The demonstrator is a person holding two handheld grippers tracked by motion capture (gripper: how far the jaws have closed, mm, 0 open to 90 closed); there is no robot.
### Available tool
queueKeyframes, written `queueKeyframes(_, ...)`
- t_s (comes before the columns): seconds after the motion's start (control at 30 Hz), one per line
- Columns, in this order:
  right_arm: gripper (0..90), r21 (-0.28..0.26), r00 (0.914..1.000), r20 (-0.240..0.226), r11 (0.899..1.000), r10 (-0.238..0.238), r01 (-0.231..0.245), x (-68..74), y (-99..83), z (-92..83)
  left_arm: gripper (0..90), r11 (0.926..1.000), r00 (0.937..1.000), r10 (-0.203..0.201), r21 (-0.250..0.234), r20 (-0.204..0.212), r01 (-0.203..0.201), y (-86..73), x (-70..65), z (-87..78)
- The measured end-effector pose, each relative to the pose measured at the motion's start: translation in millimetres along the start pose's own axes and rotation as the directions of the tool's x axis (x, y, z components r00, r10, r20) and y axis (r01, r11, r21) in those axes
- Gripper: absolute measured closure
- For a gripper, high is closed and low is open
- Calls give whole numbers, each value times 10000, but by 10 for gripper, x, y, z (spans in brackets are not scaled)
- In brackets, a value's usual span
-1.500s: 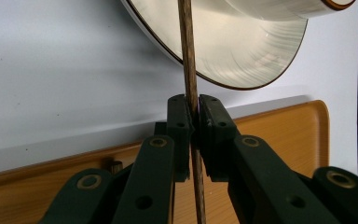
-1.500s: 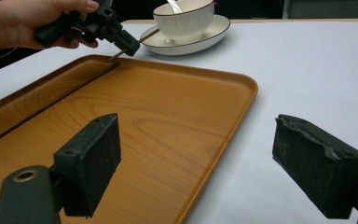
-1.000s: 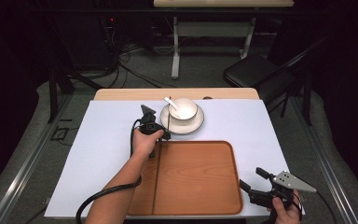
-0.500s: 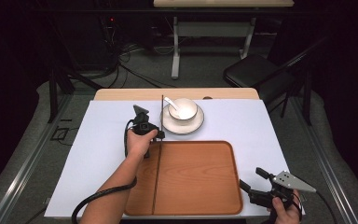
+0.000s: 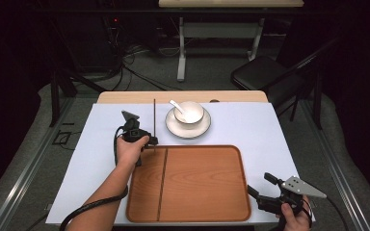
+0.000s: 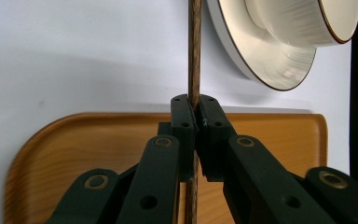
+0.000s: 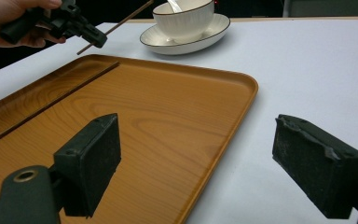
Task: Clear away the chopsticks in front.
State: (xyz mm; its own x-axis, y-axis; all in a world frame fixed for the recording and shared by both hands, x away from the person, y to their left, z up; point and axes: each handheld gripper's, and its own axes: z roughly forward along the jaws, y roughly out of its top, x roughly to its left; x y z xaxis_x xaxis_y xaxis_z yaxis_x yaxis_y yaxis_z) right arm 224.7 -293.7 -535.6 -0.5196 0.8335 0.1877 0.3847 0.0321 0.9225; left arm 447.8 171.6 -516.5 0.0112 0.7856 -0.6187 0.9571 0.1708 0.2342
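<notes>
At the bottom right of the high view, the right gripper (image 5: 262,190) is held low by a hand, just past the near right corner of the flat brown wooden tray (image 5: 197,211). Its jaws are spread wide, and nothing is held between them. On the left part of the tray, one thin dark wooden chopstick (image 5: 162,183) is laid flat, with its long line running from near to far. Just past the tray's far left corner, the left gripper (image 5: 151,141) is seen. Its jaws are shut tight on a second thin dark chopstick (image 6: 194,51), which is held near its low end. This stick is pointed up and away, toward the top of the frame. It would likely be laid down next to the first one. Farther off, a white bowl (image 5: 189,111) with a white spoon (image 5: 176,105) is set on a white saucer (image 5: 188,128).
</notes>
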Motion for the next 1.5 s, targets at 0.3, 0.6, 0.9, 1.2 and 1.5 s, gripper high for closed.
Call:
queueKeyframes(0.3, 146, -9, 10000, 32, 10000, 31, -31, -1, 1, 0, 860, 9998, 9994, -184, -96, 301, 187, -176, 132, -225)
queueKeyframes(0.6, 147, -20, 10000, 50, 10000, 38, -38, -1, 2, 1, 860, 9996, 9987, -82, 259, 505, 69, -534, 298, -395)
queueKeyframes(0.9, 147, -16, 10000, 59, 10000, 65, -64, 1, 4, 7, 860, 9990, 9961, -233, 403, 847, 200, -911, 372, -506)
queueKeyframes(1.2, 147, -55, 10000, 91, 10000, 27, -27, -4, 3, 2, 859, 9920, 9982, 290, 1214, 526, -352, -1317, 311, -486)
queueKeyframes(1.5, 147, -92, 9999, 96, 10000, 30, -29, 5, 4, -2, 859, 9810, 9997, 206, 1927, 123, -226, -1539, 349, -494)
